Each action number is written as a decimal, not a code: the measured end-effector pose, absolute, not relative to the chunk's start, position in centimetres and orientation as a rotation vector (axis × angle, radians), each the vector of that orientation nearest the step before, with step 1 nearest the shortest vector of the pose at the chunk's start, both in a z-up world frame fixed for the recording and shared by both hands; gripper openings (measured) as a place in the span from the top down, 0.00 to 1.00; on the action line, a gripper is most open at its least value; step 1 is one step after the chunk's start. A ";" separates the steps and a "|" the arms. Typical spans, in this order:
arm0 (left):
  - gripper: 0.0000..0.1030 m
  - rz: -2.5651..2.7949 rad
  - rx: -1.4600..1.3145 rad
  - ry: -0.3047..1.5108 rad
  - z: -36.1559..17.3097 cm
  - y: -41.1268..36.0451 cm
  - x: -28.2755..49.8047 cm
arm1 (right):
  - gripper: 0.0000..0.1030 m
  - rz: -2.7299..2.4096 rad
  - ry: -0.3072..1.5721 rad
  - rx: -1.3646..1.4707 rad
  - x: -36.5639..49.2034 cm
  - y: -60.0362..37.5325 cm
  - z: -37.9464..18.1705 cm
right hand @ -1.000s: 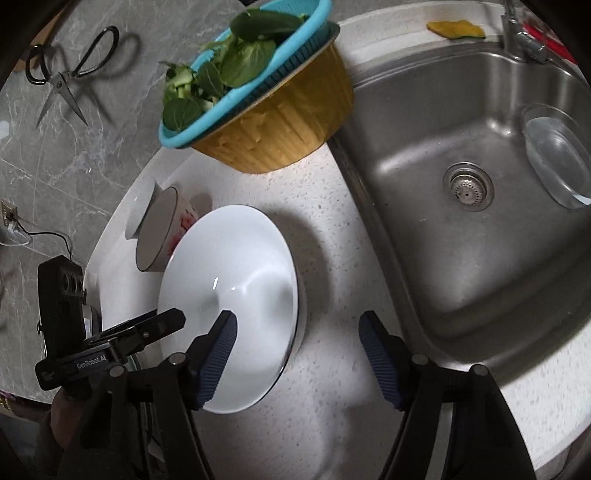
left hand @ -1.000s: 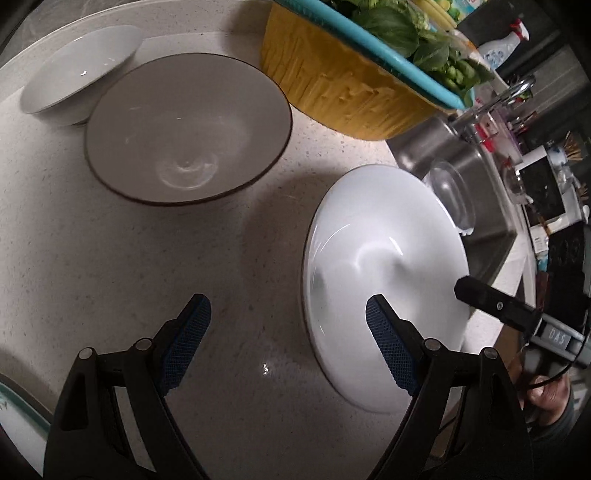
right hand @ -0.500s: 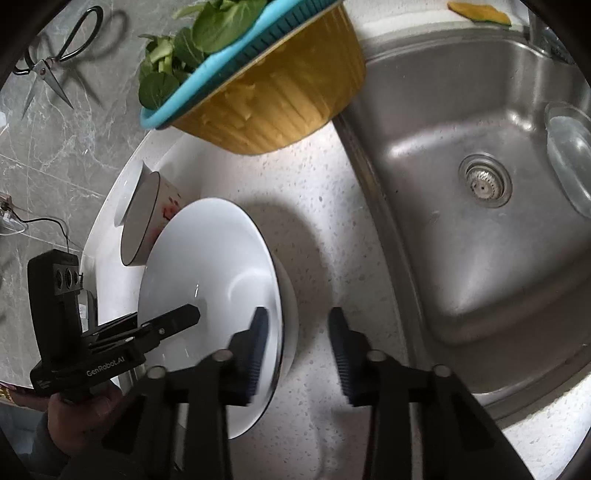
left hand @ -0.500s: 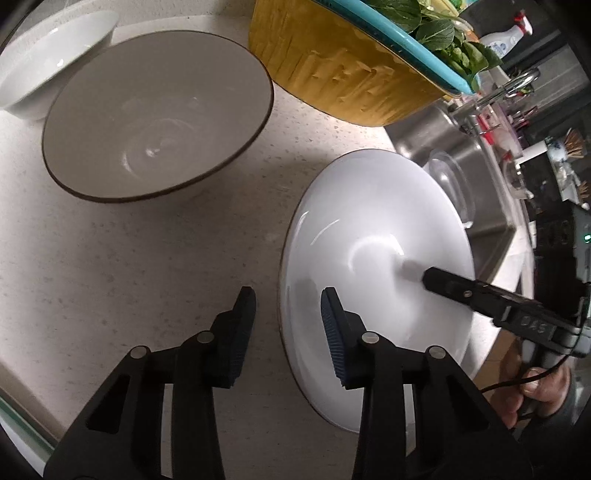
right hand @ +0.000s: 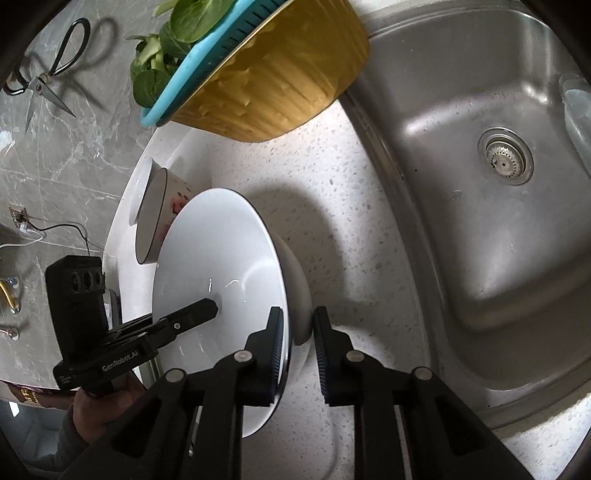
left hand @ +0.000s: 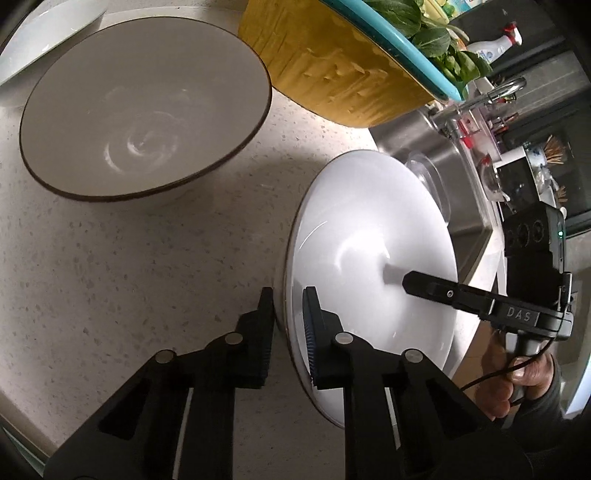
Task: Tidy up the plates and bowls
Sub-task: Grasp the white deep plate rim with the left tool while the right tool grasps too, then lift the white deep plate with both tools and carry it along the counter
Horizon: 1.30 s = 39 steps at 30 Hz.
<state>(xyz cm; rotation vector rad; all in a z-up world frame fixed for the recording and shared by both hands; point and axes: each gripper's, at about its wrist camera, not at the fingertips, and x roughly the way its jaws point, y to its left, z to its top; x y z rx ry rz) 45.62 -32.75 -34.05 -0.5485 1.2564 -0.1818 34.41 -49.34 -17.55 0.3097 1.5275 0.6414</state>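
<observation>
The white bowl (left hand: pixel 369 258) stood on the speckled counter (left hand: pixel 147 258), right of centre in the left wrist view and just beside the steel sink (right hand: pixel 480 184). The left gripper (left hand: pixel 288 328), at the bottom middle of that frame, straddled the bowl's near rim with 1 finger inside and 1 outside; its jaws were closing, the pads at the rim. The right gripper (right hand: pixel 299 343) took the opposite rim the same way, at the lower middle of the right wrist view, its jaws also closing on the wall of the bowl. A grey bowl with a dark rim (left hand: pixel 144 122) sat at the upper left of the left view, apart from the white one, with another white dish (left hand: pixel 44 40) behind it. A yellow basin (right hand: pixel 273 85) holding a blue strainer of greens (right hand: pixel 177 26) stood at the top. Scissors (right hand: pixel 48 77) hung on the wall at upper left.
</observation>
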 end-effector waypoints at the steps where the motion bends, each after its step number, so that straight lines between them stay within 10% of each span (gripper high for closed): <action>1: 0.87 -0.179 -0.548 1.252 -33.8 -32.6 45.4 | 0.81 0.643 1.531 0.307 34.5 -49.3 -17.6; 39: 0.87 -0.090 -0.598 1.091 -22.1 -13.6 32.6 | 0.83 0.824 1.471 0.201 28.2 -33.4 -10.1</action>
